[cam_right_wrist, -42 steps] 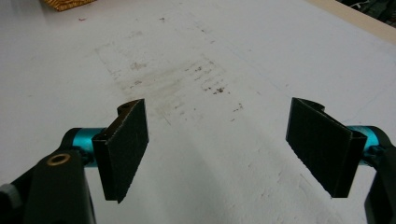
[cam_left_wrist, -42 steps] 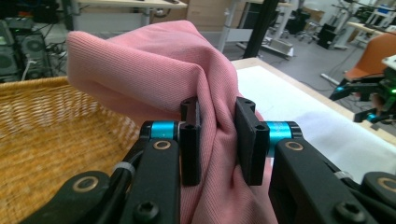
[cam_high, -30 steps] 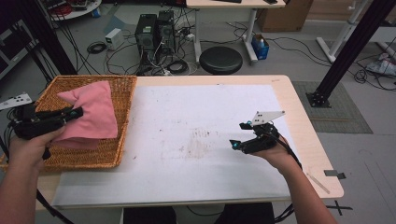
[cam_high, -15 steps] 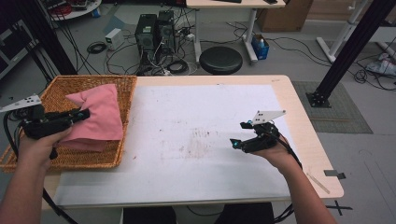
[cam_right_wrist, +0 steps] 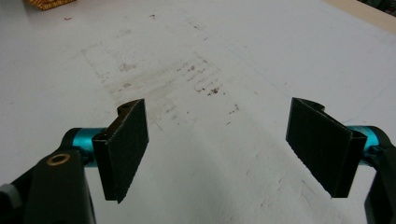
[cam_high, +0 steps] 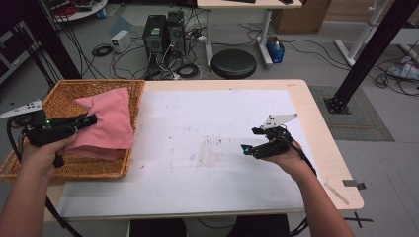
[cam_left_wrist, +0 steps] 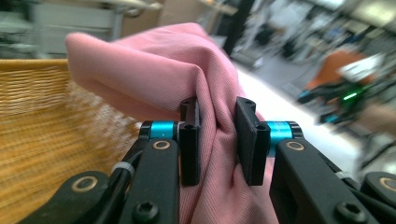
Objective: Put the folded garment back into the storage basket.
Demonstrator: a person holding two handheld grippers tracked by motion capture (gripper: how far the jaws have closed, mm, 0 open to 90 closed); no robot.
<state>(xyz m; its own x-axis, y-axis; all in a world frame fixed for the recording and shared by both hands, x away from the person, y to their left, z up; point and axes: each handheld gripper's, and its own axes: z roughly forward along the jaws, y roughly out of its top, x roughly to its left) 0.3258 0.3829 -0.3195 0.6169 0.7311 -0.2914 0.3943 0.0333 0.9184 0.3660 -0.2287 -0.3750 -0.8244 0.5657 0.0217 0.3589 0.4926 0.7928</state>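
Fingers (cam_left_wrist: pixel 189 140) of the left gripper (cam_left_wrist: pixel 217 140) are closed most of the way on a fold of the pink cloth (cam_left_wrist: pixel 159 74), the two black pads pressing the fabric from either side so that it bunches and creases between them. In the high view this left gripper (cam_high: pixel 86 121) sits over the woven basket (cam_high: pixel 62 98) at the left end of the bench (cam_high: pixel 316 128), held level in the left hand (cam_high: pixel 42 150) and pointing toward the middle of the bench. The pink cloth (cam_high: pixel 106 123) lies mostly inside the basket, heaped against its right side, with its right edge draped over the basket rim toward the white sheet (cam_high: pixel 197 123) that covers the bench top.

On the other side, the right gripper (cam_high: pixel 247 148) rests low over the white sheet, well apart from the basket, carried by the right hand (cam_high: pixel 286 158). Its fingers (cam_right_wrist: pixel 123 149) stand wide apart with nothing between them, and the right gripper (cam_right_wrist: pixel 217 149) looks down on bare white sheet (cam_right_wrist: pixel 196 56) marked with faint brown smudges (cam_right_wrist: pixel 187 79).
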